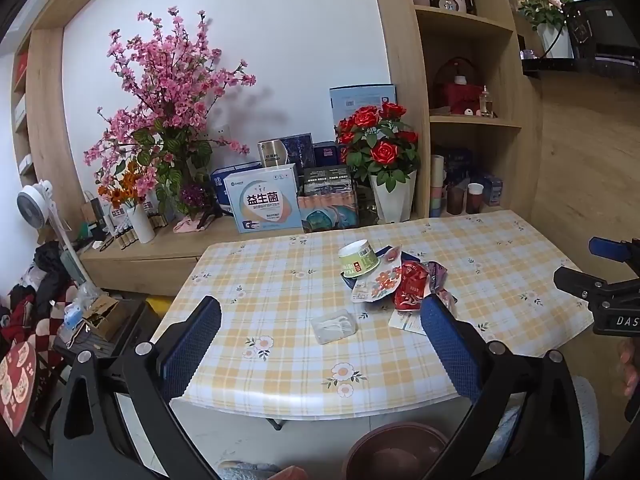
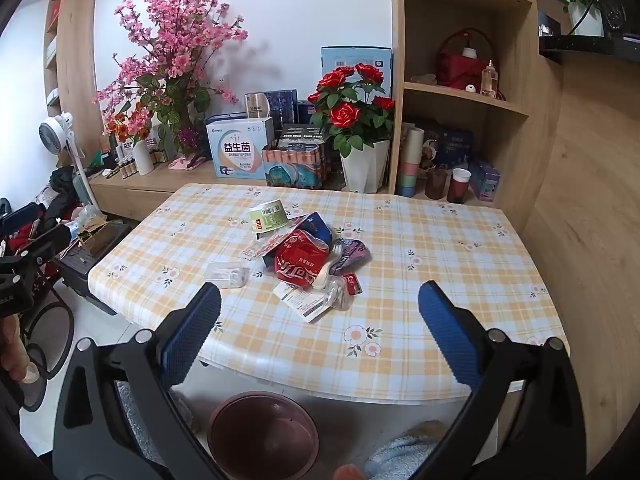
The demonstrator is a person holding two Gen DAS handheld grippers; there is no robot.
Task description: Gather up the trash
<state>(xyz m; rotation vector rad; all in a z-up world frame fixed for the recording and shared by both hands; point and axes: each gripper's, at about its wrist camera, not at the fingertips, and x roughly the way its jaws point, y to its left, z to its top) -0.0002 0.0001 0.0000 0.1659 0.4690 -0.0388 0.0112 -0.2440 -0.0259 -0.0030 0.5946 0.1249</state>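
A: What looked most likely to go wrong?

B: The trash pile (image 2: 308, 258) sat loose in the middle of the checked table (image 2: 460, 280), well apart from both grippers. It was a tangle: a red crumpled wrapper (image 2: 298, 266), a purple wrapper (image 2: 352, 254) on its right, a white card (image 2: 306, 304) at the near edge and a green-labelled tub (image 2: 267, 218) at the far left. My guess was that a pinch on one piece would drag or scatter its neighbours, and light pieces could slide off the near edge and miss the brown bin (image 2: 264, 436) on the floor below.

A: Anything else?

B: The clear plastic packet (image 1: 334, 325) lay flat, apart from the pile on its left. Flat film on a slick cloth probably gives the pads little to bite, so it could skid away. The card looked much the same.

A: And the jaws?

B: The left gripper (image 1: 320, 344) stood spread as wide as it goes, with nothing between its blue pads (image 1: 192, 344) and touching nothing. The right gripper (image 2: 320, 332) was equally wide and equally empty, hovering over the table's near edge.

A: So nothing was collected?

B: The bin looked empty, as far as could be seen.
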